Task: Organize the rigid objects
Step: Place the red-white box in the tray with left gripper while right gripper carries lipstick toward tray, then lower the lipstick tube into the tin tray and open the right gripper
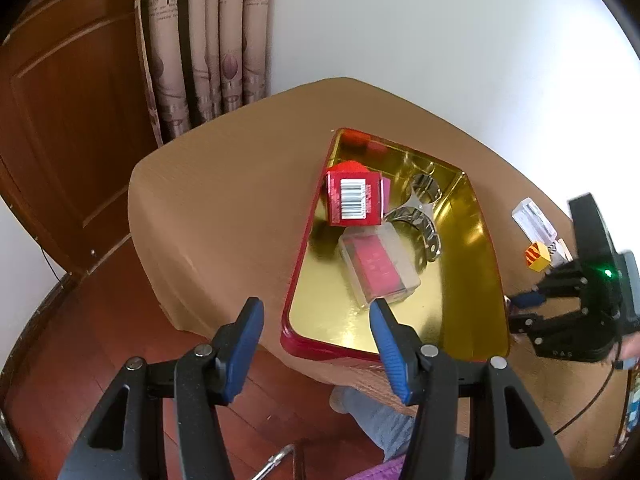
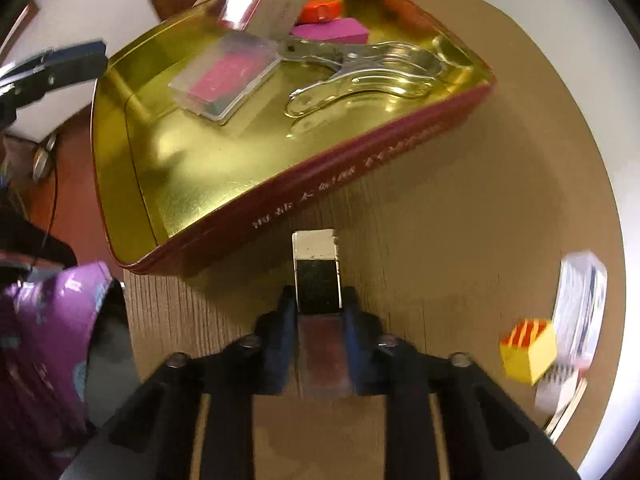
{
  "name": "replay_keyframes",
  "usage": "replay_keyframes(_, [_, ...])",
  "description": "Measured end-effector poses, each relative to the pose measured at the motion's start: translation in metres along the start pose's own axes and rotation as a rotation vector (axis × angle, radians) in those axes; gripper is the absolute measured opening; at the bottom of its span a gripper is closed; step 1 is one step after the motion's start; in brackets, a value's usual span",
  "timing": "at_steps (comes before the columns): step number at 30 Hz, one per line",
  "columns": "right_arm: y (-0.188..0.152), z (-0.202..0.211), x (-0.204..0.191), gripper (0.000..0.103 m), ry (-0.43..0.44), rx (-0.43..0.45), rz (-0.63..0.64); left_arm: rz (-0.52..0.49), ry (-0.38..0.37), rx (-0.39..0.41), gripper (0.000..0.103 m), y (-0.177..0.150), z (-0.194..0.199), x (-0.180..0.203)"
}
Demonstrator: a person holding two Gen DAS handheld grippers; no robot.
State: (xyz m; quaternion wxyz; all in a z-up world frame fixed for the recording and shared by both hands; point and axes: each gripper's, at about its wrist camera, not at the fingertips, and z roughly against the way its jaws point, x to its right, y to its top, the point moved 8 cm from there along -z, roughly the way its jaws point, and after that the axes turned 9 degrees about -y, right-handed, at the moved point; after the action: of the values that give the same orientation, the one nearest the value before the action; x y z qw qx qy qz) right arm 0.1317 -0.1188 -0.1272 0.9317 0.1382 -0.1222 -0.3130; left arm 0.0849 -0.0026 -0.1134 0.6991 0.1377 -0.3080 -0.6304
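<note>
The right hand-held gripper (image 2: pixel 318 300) pinches a small silver-and-black rectangular block (image 2: pixel 317 276) beside the gold-lined red tin tray (image 2: pixel 320 188). The left hand-held gripper (image 1: pixel 316 312) hangs half open, empty. Lifted low, the block could clip the tray wall

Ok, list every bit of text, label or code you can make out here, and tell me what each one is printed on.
Barcode label on the red box in the tin: bars visible, digits too small to read.
White characters along the red tin's outer wall: blurred, not readable.
Pale marks on the red card in the clear case: too small to read.
Faint mark on the right gripper's body: not legible.
Nothing else carries readable text.
</note>
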Motion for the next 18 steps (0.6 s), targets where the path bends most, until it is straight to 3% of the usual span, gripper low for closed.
replay_keyframes(2, [-0.014, 0.005, 0.005, 0.018, 0.009, -0.009, -0.105, 0.018, -0.009, -0.012, 0.056, -0.001, -0.001, -0.003])
replay_keyframes(5, [-0.025, 0.031, 0.016, 0.018, 0.037, 0.043, -0.264, 0.046, -0.02, -0.001, 0.056, -0.001, 0.002, -0.007])
replay_keyframes(8, [-0.006, 0.067, 0.028, 0.018, 0.13, 0.147, -0.397, 0.041, 0.008, 0.033, 0.056, 0.002, 0.009, -0.008])
replay_keyframes(12, [0.044, 0.083, 0.021, 0.018, 0.218, 0.203, -0.435, 0.017, 0.036, 0.037, 0.056, 0.001, 0.011, -0.006])
replay_keyframes(16, [0.088, 0.064, -0.003, 0.018, 0.238, 0.202, -0.417, 0.025, 0.054, 0.029, 0.056, 0.0, 0.01, -0.012])
replay_keyframes(18, [0.102, 0.055, -0.004, 0.018, 0.208, 0.201, -0.415, 0.044, 0.053, 0.019, 0.056, 0.0, 0.007, -0.017])
